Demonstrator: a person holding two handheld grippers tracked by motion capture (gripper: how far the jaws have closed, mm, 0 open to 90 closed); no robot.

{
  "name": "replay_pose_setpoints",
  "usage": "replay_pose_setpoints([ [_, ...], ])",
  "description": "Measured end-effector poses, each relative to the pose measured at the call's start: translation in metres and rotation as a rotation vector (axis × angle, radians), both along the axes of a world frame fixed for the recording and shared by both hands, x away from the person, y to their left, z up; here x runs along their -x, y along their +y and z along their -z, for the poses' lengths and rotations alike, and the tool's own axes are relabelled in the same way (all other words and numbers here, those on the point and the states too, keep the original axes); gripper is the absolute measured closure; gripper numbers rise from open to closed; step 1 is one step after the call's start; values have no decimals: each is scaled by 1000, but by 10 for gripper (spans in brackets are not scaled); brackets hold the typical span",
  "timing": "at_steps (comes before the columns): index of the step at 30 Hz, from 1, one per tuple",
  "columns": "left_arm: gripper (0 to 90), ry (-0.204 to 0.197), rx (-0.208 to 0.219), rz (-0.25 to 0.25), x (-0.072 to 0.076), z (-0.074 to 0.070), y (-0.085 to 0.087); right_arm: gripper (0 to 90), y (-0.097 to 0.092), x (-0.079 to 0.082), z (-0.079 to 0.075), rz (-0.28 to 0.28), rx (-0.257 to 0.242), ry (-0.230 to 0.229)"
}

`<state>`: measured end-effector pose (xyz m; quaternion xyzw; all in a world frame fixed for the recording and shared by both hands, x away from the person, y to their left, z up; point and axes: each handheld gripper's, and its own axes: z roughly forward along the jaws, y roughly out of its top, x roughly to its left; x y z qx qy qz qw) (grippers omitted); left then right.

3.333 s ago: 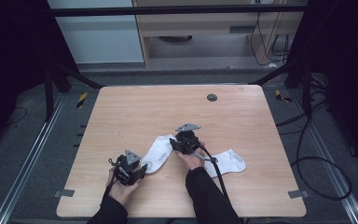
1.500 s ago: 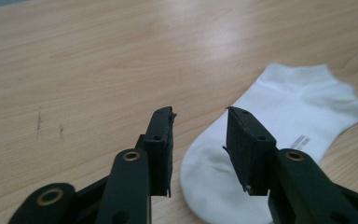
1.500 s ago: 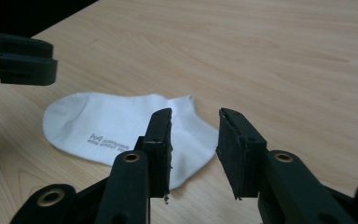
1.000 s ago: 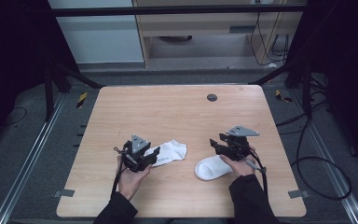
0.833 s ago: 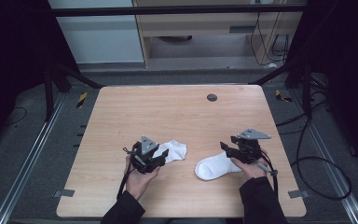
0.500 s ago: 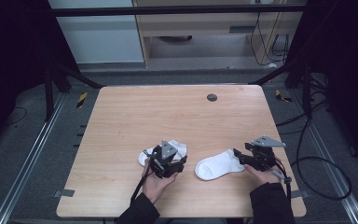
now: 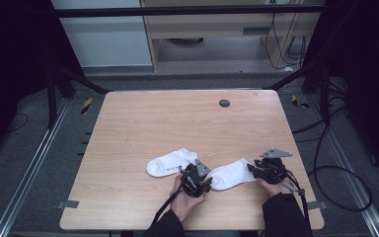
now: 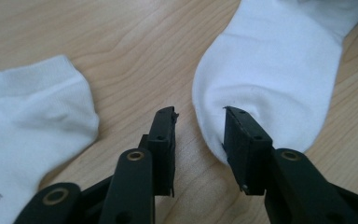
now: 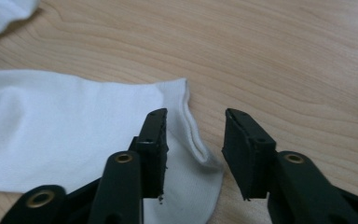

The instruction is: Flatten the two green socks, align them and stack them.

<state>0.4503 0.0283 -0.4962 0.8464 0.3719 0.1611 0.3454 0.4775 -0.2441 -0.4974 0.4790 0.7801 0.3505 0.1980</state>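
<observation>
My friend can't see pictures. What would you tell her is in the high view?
Two white socks lie near the front of a wooden table; a person's two hands each bring a black gripper to the right sock. The left gripper is at its toe, the right gripper at its cuff. The left sock lies beside it.

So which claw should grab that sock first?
Probably the right claw: the right sock's cuff edge already lies between its open jaws. The left claw only straddles the toe's edge.

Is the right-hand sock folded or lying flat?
Flat. The right sock lies spread on the table, single layer, toe by the left gripper, cuff between the right gripper jaws, which have just been closing.
</observation>
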Motion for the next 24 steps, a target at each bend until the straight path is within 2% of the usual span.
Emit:
replay_pose_setpoints([
  [1, 692, 4, 14, -9, 0, 1, 0, 684, 0, 0, 1, -2, 6, 5],
  [3, 761, 5, 12, -9, 0, 1, 0, 753, 1, -1, 2, -11, 22, 13],
  [4, 761, 8, 11, -9, -1, 1, 0, 753, 1, -1, 2, -11, 22, 13],
  [5, 838, 12, 9, -6, -1, 1, 0, 841, 2, 0, 1, -15, 15, 18],
  [6, 872, 18, 12, -3, -1, 0, 0, 852, 2, 0, 0, -21, 9, 18],
  [9, 888, 25, 0, -4, -1, -1, 1, 858, 4, 2, -3, -33, 8, 17],
  [11, 890, 39, 13, 2, 1, -4, 7, 859, 10, 8, -10, -57, -21, 9],
  [12, 890, 37, 11, 6, 3, -7, 11, 859, 10, 8, -10, -57, -21, 9],
  [13, 890, 31, 2, 10, 6, -13, 22, 858, 17, 15, -15, -83, -36, -2],
  [14, 890, 31, 2, 10, 6, -13, 22, 858, 17, 15, -15, -83, -36, -2],
  [17, 890, 17, -11, 9, 9, -19, 43, 858, 31, 23, -18, -123, -45, -3],
  [18, 889, 16, -23, 4, 11, -20, 56, 857, 41, 25, -18, -140, -54, 5],
  [19, 889, 16, -23, 4, 11, -20, 56, 857, 41, 25, -18, -140, -54, 5],
  [21, 889, 19, -25, -9, 15, -18, 75, 856, 58, 28, -17, -168, -58, 11],
  [22, 888, 19, -25, -9, 15, -18, 75, 856, 63, 28, -17, -180, -59, 10],
  [24, 888, 25, -26, -21, 16, -15, 85, 856, 68, 29, -16, -188, -63, 15],
])
